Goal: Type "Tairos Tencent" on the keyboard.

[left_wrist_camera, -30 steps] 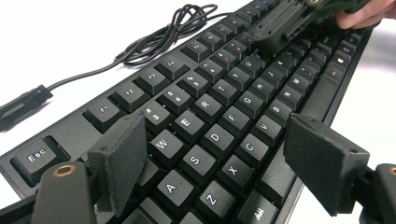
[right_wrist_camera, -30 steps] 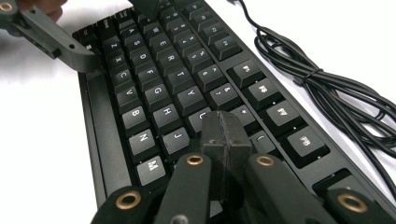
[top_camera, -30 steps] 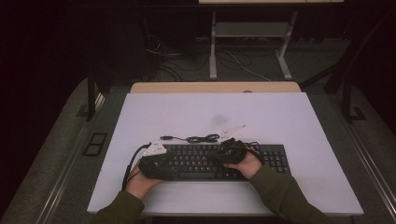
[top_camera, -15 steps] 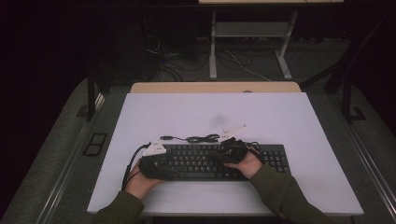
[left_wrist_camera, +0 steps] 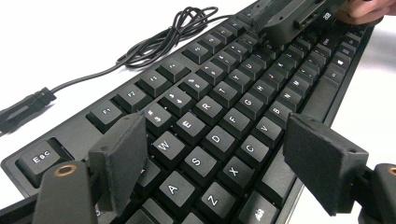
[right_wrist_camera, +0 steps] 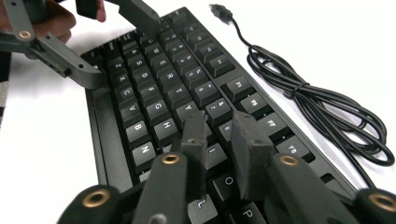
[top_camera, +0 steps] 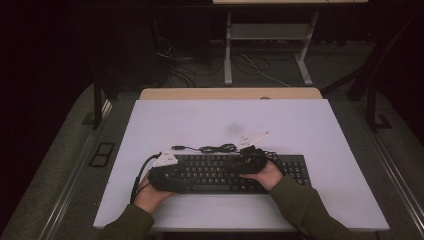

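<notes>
Your keyboard point(left_wrist_camera: 224, 107) is black with white letters — its coiled cable point(right_wrist_camera: 322, 107) black too. Your left claw point(left_wrist_camera: 219, 163) has black pads and brass-coloured rivets; the tabletop point(top_camera: 310, 125) is white.

The room is dark — only the white tabletop point(top_camera: 320, 130) is brightly lit. A tan wooden edge point(top_camera: 230, 93) runs along its far side. Beyond it stands a light metal desk frame point(top_camera: 267, 47) on a grey carpeted floor point(top_camera: 60, 150), with loose cables point(top_camera: 175, 60) lying on the floor at its left. A small black double frame point(top_camera: 101, 153) lies on the floor left of the table — dark posts point(top_camera: 98, 100) rise at both sides.
</notes>
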The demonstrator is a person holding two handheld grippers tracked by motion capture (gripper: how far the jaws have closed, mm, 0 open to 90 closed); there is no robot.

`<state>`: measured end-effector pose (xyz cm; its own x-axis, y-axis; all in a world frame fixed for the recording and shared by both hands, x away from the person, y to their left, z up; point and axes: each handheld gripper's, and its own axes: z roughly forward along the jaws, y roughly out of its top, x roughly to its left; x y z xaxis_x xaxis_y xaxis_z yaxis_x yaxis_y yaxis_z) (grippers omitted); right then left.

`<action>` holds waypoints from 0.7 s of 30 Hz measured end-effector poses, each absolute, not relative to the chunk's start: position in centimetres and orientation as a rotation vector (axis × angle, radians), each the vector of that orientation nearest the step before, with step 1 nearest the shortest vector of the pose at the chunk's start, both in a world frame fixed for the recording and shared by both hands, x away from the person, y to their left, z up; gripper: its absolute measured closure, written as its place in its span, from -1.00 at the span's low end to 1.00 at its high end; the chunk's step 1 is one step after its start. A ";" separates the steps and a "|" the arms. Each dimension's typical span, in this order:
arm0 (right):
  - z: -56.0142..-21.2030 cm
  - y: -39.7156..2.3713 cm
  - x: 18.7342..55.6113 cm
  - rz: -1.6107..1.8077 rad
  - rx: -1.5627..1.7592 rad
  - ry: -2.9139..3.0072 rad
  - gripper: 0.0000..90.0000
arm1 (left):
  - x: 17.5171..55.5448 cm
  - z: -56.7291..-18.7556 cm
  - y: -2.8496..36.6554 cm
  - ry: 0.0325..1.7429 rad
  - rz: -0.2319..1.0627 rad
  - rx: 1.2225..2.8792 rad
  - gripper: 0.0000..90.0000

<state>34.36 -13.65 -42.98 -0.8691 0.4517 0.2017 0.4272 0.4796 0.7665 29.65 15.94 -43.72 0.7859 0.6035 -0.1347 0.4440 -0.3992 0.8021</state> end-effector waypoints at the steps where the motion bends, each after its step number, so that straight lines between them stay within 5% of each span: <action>1: -42.9 -13.7 34.4 1.382 0.799 2.673 0.51 | 29.7 -43.7 16.0 0.780 0.220 2.057 -0.52; 11: -42.9 -14.3 34.7 1.470 0.834 2.620 -0.08 | 29.9 -43.2 16.1 0.777 0.228 2.039 -0.41; 21: -43.0 -14.4 34.9 1.477 0.856 2.580 -0.32 | 30.6 -42.5 16.0 0.786 0.209 2.021 -0.11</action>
<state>34.93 -14.37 -43.02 -0.8457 0.4842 0.2243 0.4387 0.3915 0.8089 30.62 16.05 -42.50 0.7813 0.6043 -0.1562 0.4469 -0.3668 0.8159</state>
